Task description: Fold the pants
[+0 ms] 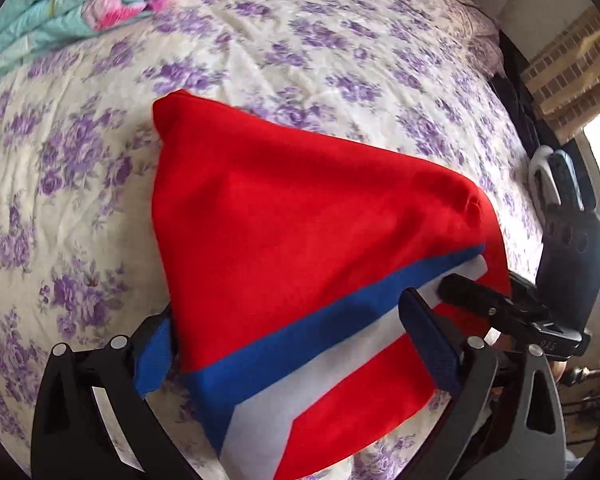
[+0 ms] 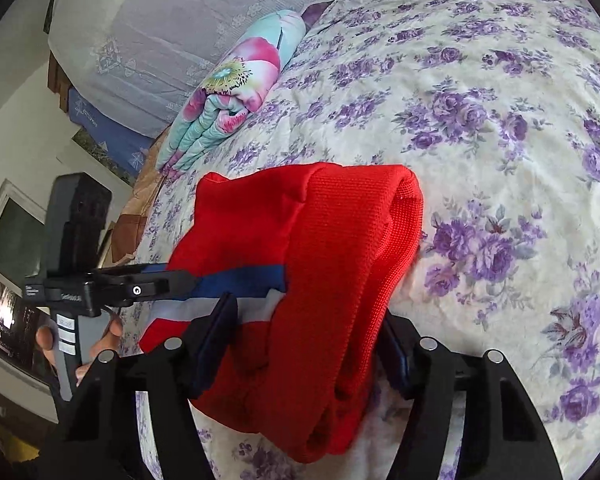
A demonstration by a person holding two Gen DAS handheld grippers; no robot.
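Observation:
The red pants (image 1: 292, 216) with a blue and white stripe lie bunched on the bed, the near end lifted. My left gripper (image 1: 292, 344) has its blue-padded fingers (image 1: 432, 344) on either side of the striped edge, shut on the cloth. My right gripper (image 2: 304, 352) is shut on a thick fold of the same pants (image 2: 332, 264). Each gripper shows in the other's view: the right gripper (image 1: 480, 300) at the pants' right corner, the left gripper (image 2: 148, 284) at the stripe.
The bed has a cream sheet (image 1: 300, 40) with purple flowers. A folded teal and pink quilt (image 2: 236, 92) lies at the far side. A grey lace-covered headboard (image 2: 160, 20) stands behind. A brick wall (image 1: 572, 64) is beyond the bed edge.

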